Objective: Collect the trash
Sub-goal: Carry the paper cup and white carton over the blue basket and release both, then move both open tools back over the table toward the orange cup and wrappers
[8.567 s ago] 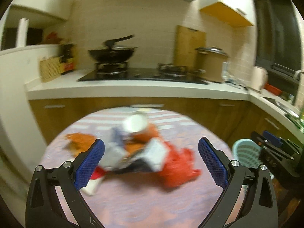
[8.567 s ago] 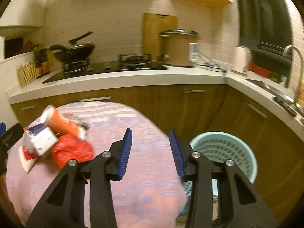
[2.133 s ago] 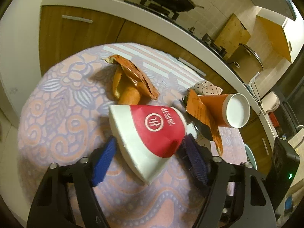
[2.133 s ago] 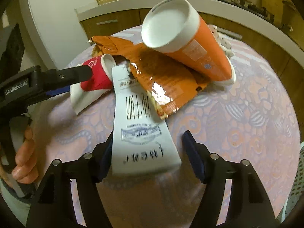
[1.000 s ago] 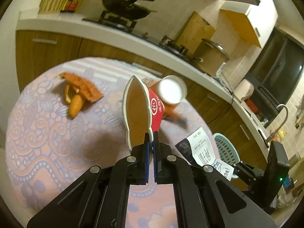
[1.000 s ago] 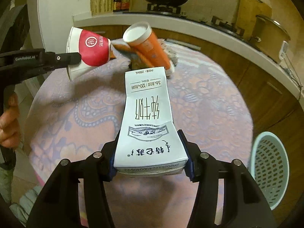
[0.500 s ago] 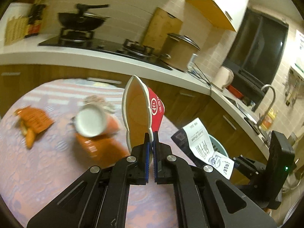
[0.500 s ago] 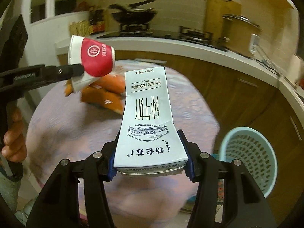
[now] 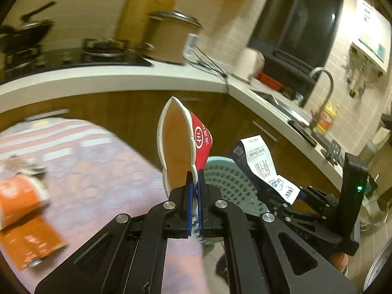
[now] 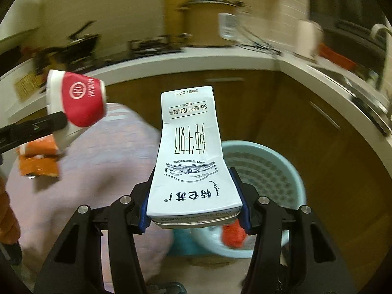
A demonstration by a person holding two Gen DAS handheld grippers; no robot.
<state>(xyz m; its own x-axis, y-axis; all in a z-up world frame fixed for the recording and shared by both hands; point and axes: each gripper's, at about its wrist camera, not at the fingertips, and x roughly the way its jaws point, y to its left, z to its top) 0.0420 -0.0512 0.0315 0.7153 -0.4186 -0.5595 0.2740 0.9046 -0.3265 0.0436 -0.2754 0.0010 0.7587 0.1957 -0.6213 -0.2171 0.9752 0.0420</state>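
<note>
My left gripper (image 9: 193, 183) is shut on the rim of a flattened red and white paper cup (image 9: 181, 144), held in the air past the table's right edge; the cup also shows in the right wrist view (image 10: 78, 100). My right gripper (image 10: 193, 205) is shut on a white milk carton (image 10: 193, 152), held above the light blue trash basket (image 10: 267, 169). The carton (image 9: 264, 164) and basket (image 9: 227, 183) also show in the left wrist view. Red trash (image 10: 232, 235) lies in the basket.
A round table with a pink patterned cloth (image 9: 98, 171) holds an orange cup (image 9: 19, 201) and an orange wrapper (image 9: 29, 242). Brown cabinets (image 10: 306, 132) and a white counter with stove, pot and sink curve behind.
Both grippers have swung right, away from the table toward the basket, each keeping its item. The basket is now closer and under the carton.
</note>
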